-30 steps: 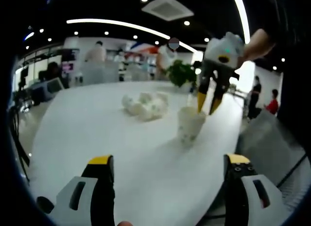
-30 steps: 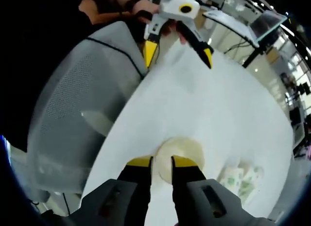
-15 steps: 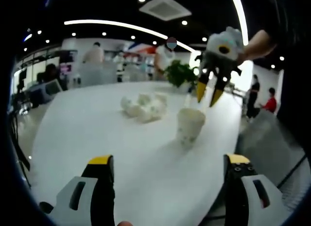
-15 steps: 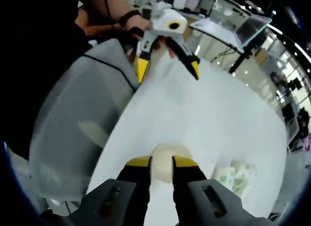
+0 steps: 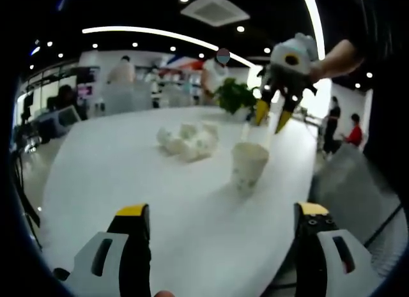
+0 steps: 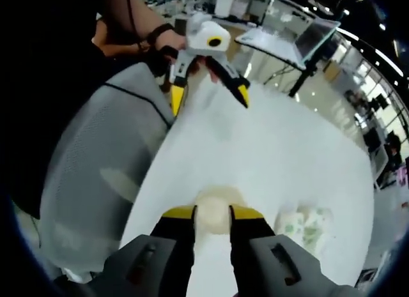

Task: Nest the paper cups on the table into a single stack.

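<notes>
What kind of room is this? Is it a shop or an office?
Probably a big open office or showroom. There is a long white table with paper cups, a laptop on a desk behind, strip lights in a dark ceiling, and people standing far off.

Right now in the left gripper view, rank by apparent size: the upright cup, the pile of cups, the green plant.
1. Pile of cups, widest
2. Upright cup
3. Green plant
Cup and plant look close, and the plant stands farther off, so that order is unsure.

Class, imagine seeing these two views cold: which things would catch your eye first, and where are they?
An upright paper cup stands alone near the white table edge, with the right gripper hanging above it. A heap of cups lies farther back on the table.
</notes>
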Action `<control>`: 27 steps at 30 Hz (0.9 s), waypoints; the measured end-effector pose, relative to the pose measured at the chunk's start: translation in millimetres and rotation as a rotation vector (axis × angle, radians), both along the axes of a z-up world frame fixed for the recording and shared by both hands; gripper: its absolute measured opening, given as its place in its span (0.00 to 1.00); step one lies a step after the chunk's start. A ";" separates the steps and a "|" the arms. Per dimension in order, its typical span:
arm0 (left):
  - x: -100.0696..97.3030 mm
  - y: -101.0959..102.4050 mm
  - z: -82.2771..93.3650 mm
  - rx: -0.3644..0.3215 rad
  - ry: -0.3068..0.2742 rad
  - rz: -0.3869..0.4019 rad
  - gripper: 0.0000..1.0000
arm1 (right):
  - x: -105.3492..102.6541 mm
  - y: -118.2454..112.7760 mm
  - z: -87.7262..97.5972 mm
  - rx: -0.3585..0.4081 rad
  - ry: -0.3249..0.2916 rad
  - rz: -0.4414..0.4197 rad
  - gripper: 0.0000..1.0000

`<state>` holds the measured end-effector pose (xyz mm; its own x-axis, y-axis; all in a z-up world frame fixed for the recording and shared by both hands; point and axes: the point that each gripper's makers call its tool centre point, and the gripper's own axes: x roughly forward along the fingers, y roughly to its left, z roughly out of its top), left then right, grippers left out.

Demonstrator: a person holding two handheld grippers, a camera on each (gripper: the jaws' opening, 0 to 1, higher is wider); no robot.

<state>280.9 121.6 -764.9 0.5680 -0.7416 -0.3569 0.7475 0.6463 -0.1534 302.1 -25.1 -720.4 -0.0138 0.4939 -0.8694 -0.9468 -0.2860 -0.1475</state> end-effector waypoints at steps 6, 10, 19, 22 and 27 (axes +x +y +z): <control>0.3 -0.5 -0.3 -0.002 -0.001 0.001 0.91 | 9.7 -5.8 6.3 0.032 -0.014 -0.044 0.21; -0.1 -0.6 -0.4 -0.002 0.000 0.001 0.91 | 14.8 -6.9 9.5 0.069 0.011 -0.103 0.24; 0.4 0.0 0.3 -0.004 -0.002 0.002 0.91 | 25.9 -13.3 18.1 0.121 -0.022 -0.166 0.31; 0.4 -0.7 -0.1 -0.003 -0.001 0.000 0.91 | 28.6 -16.9 18.8 0.129 -0.013 -0.191 0.31; -0.4 -2.2 -0.9 -0.004 0.002 -0.003 0.91 | 31.7 -21.2 22.0 0.156 -0.004 -0.235 0.33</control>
